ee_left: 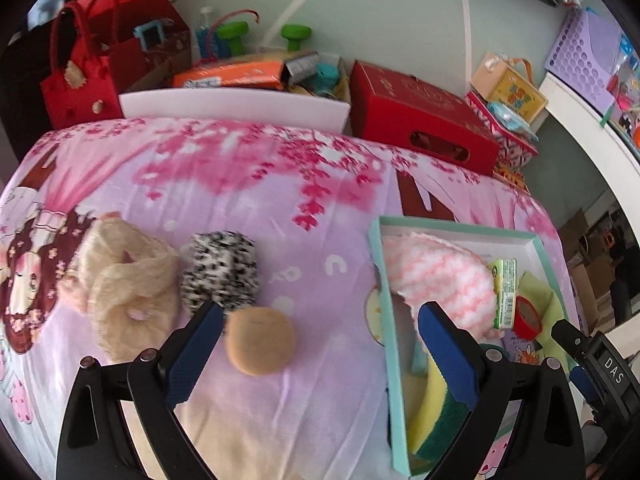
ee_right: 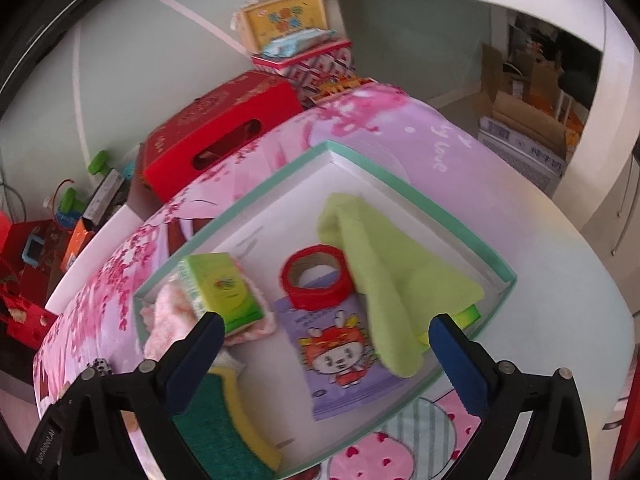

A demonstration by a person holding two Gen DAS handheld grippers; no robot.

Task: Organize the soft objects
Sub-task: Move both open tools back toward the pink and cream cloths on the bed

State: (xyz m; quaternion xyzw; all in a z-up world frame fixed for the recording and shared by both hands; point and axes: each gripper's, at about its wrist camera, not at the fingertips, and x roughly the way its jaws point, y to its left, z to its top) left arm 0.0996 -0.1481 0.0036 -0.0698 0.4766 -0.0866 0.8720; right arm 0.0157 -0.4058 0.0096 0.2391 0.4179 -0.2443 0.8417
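A teal-rimmed box [ee_left: 378, 276] [ee_right: 404, 186] sits on the pink cloth. It holds a pink-white fluffy cloth [ee_left: 444, 280] [ee_right: 170, 312], a green tissue pack [ee_right: 224, 290] [ee_left: 506, 292], a red tape roll [ee_right: 316, 276] [ee_left: 527, 317], a lime cloth [ee_right: 384, 280], a purple cartoon packet [ee_right: 344, 356] and a yellow-green sponge [ee_left: 434, 412] [ee_right: 224, 420]. On the cloth lie a round tan puff [ee_left: 260, 340], a black-white fuzzy scrunchie [ee_left: 220, 272] and cream scrunchies [ee_left: 128, 284]. My left gripper [ee_left: 320, 348] is open above the cloth, the puff between its fingers. My right gripper [ee_right: 326, 356] is open over the box, empty.
A red carton [ee_left: 420, 116] [ee_right: 216, 132], red bags [ee_left: 80, 72], a white bin with clutter [ee_left: 236, 106] and patterned boxes [ee_right: 316, 60] stand beyond the table's far edge. A purple basket [ee_left: 584, 52] sits on a white shelf at right. The right gripper's body [ee_left: 600, 364] shows beside the box.
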